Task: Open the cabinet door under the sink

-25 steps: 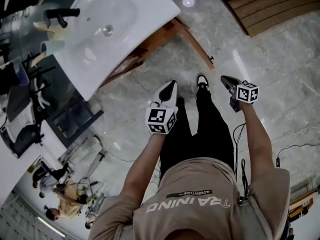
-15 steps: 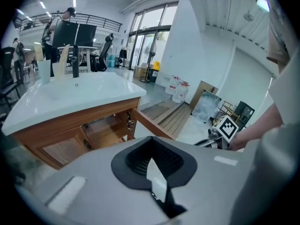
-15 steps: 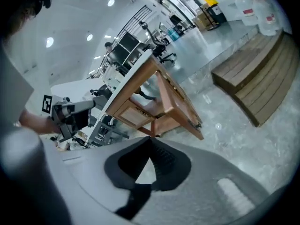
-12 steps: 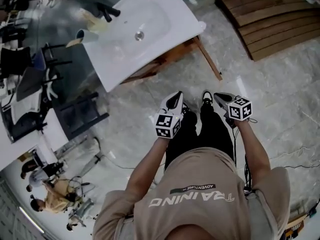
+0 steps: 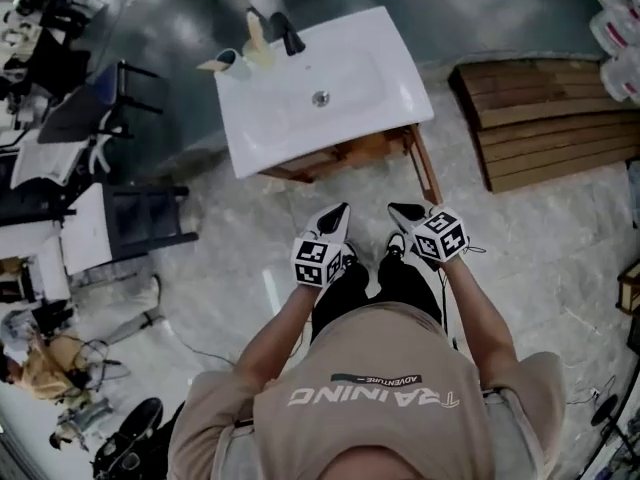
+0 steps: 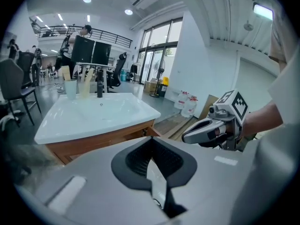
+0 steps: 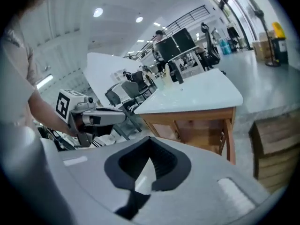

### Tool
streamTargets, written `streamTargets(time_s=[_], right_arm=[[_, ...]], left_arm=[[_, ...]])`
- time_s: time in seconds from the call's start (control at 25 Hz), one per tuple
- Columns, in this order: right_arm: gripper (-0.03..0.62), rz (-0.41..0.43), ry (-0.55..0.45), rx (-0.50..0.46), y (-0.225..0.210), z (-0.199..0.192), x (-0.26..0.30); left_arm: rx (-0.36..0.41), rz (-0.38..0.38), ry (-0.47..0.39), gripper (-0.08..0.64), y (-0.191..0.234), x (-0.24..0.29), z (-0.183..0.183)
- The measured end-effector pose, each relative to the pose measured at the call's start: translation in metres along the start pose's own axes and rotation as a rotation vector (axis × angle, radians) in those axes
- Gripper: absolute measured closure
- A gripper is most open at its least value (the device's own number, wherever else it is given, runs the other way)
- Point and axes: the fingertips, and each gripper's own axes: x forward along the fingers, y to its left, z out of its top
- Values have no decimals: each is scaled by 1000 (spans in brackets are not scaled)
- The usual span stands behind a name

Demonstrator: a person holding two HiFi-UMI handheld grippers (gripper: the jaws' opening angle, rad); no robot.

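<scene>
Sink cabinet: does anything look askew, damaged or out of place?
Only the door: it stands swung out at the right front corner of the sink cabinet, toward the person. No spill or damage shows.

Head view: camera sits above the person and faces steeply down, well off the basin (image 5: 320,88) at upper centre, with the cabinet (image 5: 345,156) under it and the left gripper (image 5: 338,213) and right gripper (image 5: 400,210) at mid-frame. Left gripper view: low and nearer, looks along its own jaws toward the basin at mid-left, right gripper at the right edge. Right gripper view is the counterpart, basin at centre right, left gripper at mid-left; all three views share basin and cabinet.
</scene>
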Motion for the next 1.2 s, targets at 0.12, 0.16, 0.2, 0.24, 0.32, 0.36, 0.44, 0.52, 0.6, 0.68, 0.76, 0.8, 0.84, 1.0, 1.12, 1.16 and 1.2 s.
streamTargets(time_s=[0.12, 0.16, 0.2, 0.24, 0.32, 0.36, 0.44, 0.52, 0.6, 0.68, 0.76, 0.8, 0.84, 1.0, 1.12, 1.16, 1.2], right_arm=[[591, -36, 12, -117, 11, 24, -1], [591, -39, 9, -132, 17, 29, -2], [591, -39, 3, -140, 23, 32, -3], [591, -37, -6, -146, 30, 36, -4], [591, -30, -26, -155, 47, 42, -6], [591, -27, -38, -163, 56, 46, -7], [591, -26, -57, -199, 72, 56, -9], [591, -36, -71, -267, 83, 72, -13], [591, -53, -87, -346, 89, 92, -20], [591, -64, -114, -401, 94, 111, -26], [591, -76, -147, -423, 98, 126, -33], [591, -84, -168, -427, 99, 133, -36], [591, -94, -194, -428, 100, 141, -40], [591, -126, -314, -442, 108, 187, -51], [591, -131, -365, -492, 119, 214, -56], [591, -132, -379, -515, 123, 222, -57], [591, -134, -392, -537, 128, 229, -58]], left_arm=[[-19, 45, -42, 543, 13, -17, 10], [-23, 57, -55, 543, 16, -24, 11], [-28, 67, -68, 543, 19, -32, 13], [-34, 75, -81, 543, 21, -41, 14], [-43, 89, -99, 543, 27, -58, 16], [-45, 95, -105, 543, 30, -67, 17], [-48, 107, -124, 543, 38, -81, 24], [-52, 117, -163, 543, 44, -91, 38], [-54, 122, -213, 543, 50, -97, 56], [-45, 124, -260, 543, 52, -101, 75], [-1, 125, -295, 543, 49, -105, 93], [31, 124, -310, 543, 45, -107, 101], [61, 120, -329, 543, 42, -110, 111], [102, 94, -428, 543, 35, -129, 153], [80, 77, -498, 543, 37, -146, 176], [81, 79, -514, 543, 39, -150, 182], [84, 85, -526, 543, 43, -154, 187]])
